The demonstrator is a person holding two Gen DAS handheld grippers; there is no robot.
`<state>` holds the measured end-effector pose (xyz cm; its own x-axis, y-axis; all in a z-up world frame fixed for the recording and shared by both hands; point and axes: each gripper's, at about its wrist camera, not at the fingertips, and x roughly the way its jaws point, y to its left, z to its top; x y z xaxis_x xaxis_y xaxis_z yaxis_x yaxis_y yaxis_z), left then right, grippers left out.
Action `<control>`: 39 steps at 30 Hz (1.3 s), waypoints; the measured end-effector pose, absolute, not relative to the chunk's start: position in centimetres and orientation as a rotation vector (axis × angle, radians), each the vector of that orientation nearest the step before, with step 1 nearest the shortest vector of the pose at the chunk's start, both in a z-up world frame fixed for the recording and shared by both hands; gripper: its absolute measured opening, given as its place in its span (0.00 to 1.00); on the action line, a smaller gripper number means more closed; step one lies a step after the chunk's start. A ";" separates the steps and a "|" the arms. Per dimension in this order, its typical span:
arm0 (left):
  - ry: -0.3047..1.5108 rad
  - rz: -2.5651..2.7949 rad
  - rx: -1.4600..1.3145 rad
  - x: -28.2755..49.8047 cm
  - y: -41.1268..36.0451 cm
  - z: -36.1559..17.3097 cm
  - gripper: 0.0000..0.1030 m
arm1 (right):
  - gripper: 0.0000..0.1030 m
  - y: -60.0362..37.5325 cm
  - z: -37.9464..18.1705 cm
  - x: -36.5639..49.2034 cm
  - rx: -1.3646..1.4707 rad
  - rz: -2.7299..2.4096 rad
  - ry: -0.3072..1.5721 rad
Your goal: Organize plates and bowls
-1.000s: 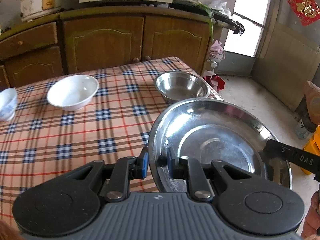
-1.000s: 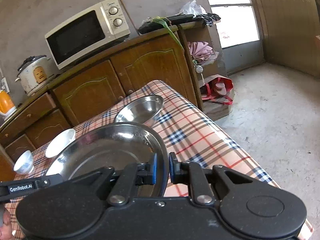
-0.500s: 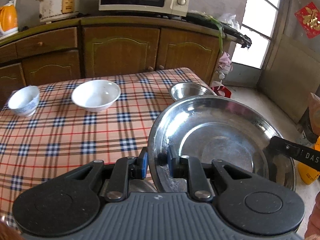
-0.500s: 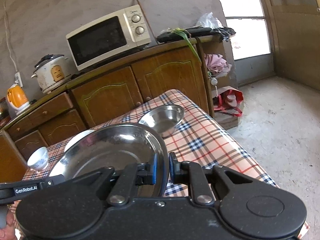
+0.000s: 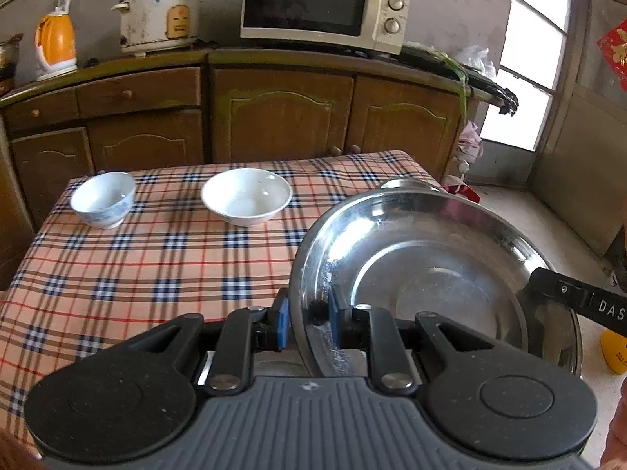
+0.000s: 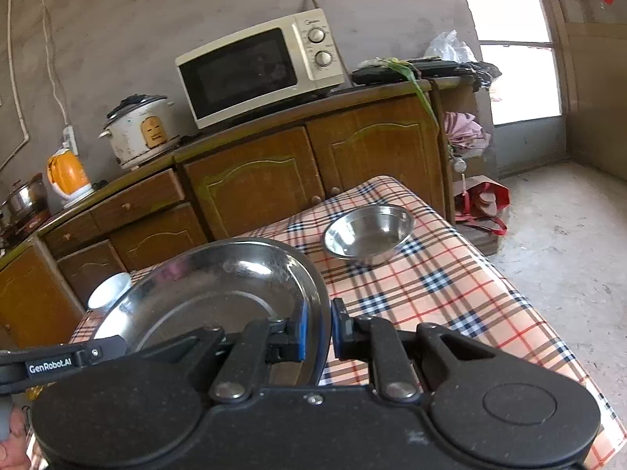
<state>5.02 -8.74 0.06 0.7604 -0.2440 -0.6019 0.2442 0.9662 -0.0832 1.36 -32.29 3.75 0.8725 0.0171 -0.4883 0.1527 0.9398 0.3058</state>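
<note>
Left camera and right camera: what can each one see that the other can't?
Only the left camera shows the wide white bowl. Only the right camera shows the steel bowl whole, plus a cooking pot on the counter. Both show the big steel plate, clamped by the left gripper and right gripper, and the microwave.

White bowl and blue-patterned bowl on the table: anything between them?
Nothing: only bare plaid tablecloth lies between the white bowl and the blue-patterned bowl, left wrist view.
</note>
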 end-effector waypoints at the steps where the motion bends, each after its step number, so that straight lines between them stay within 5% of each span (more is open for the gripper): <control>1: 0.652 -0.261 -0.001 4.9 -8.5 0.1 0.19 | 0.17 -32.0 3.9 1.4 0.342 -0.068 0.506; 39: 0.632 -0.181 -0.008 3.4 -3.7 0.0 0.20 | 0.17 -26.7 4.1 1.8 0.315 0.029 0.525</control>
